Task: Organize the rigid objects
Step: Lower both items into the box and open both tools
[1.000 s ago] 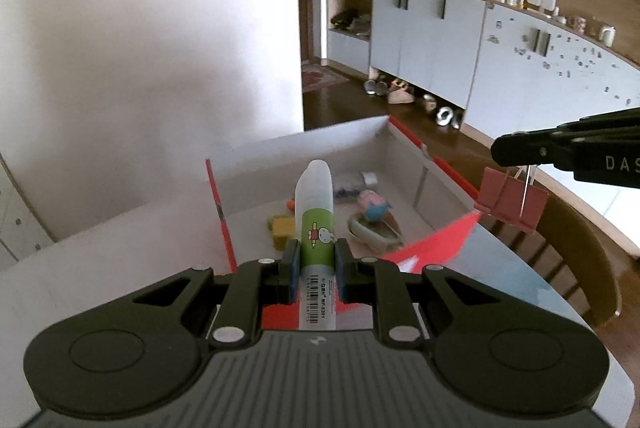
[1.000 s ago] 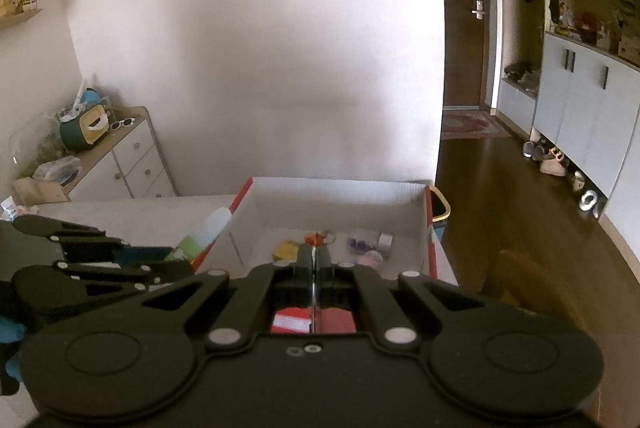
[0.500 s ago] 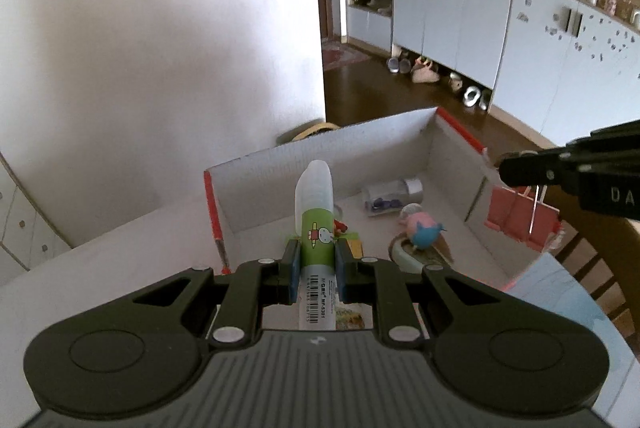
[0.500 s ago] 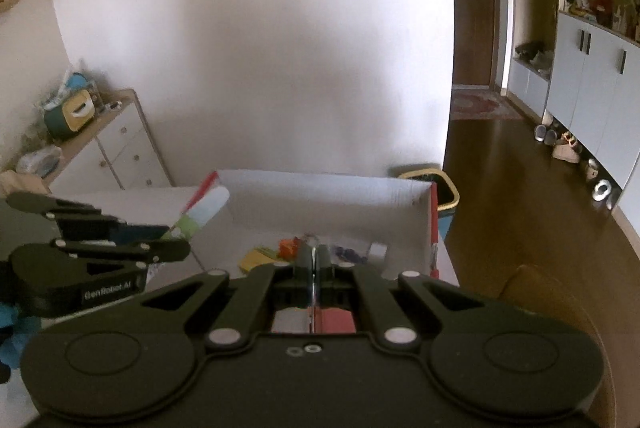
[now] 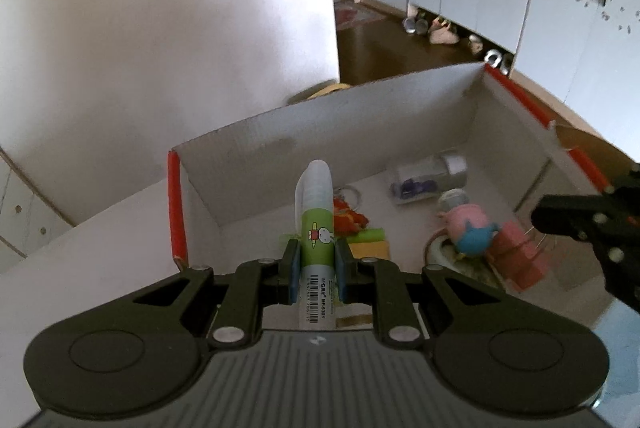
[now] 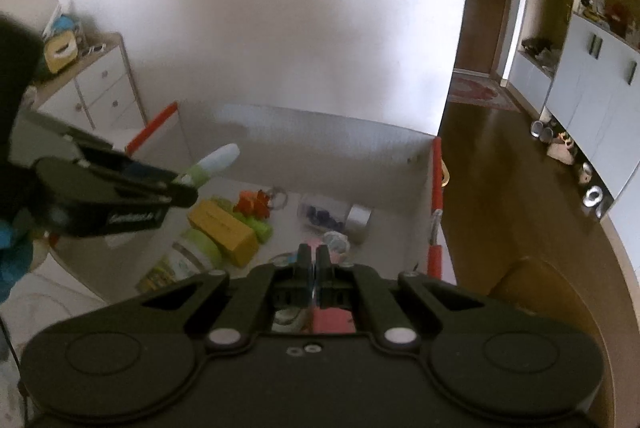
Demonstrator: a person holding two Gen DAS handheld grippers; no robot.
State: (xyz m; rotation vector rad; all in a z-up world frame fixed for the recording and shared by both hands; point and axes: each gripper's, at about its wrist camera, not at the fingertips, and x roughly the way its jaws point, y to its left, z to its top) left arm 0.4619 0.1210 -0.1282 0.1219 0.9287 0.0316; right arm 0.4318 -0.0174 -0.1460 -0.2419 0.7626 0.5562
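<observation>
Glue stick (image 5: 317, 228): translucent white cap, green label with a small white rabbit in red, white lower band printed with black text and a barcode. Left gripper (image 5: 316, 264): black, with blue pads (image 5: 293, 268). Right gripper (image 6: 313, 260): black. Binder clip (image 5: 520, 256): pink body, silver wire handles. Cardboard box (image 5: 320, 132): white inside walls, red outer edges. Toy figure (image 5: 468, 224): pink body, blue lower part, grey head. Block (image 6: 224, 232): yellow. Bottle (image 5: 428, 176): clear, purple contents, white cap. Table (image 5: 100, 240): white.
</observation>
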